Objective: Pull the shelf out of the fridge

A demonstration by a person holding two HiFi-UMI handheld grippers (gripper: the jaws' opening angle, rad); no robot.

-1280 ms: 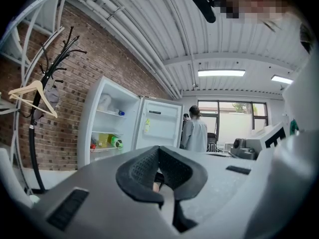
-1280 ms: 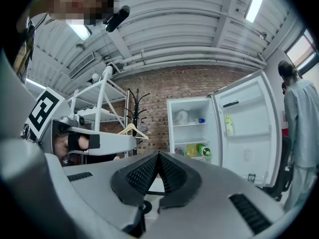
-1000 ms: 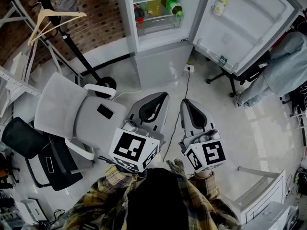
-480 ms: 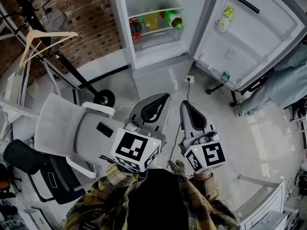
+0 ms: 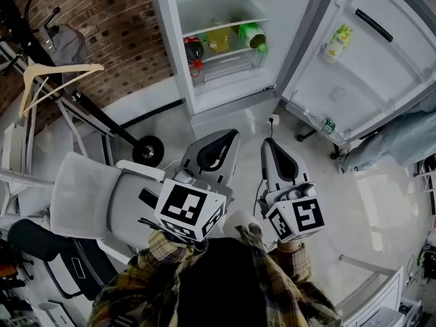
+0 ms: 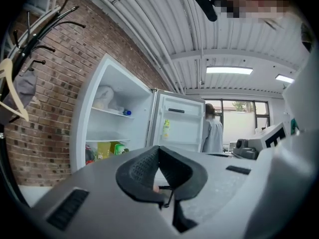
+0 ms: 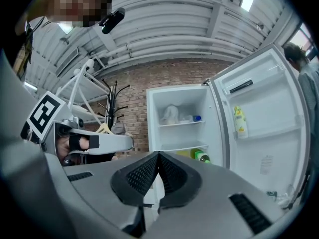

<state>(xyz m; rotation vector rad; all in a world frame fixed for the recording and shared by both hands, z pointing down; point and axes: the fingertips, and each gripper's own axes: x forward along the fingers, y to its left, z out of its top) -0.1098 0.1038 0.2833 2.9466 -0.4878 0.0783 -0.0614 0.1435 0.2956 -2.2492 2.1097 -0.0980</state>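
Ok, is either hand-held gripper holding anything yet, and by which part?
Nothing is held. The left hand-held gripper and the right hand-held gripper both have their jaws closed on nothing, short of the open fridge.

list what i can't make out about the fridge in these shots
- Head view: the fridge top is cut off by the upper edge.
- Left gripper view: the shut left tool hides the fridge's lower part.
- Right gripper view: the shut right tool does likewise.
- Head view: the door bottle has print too small to read.
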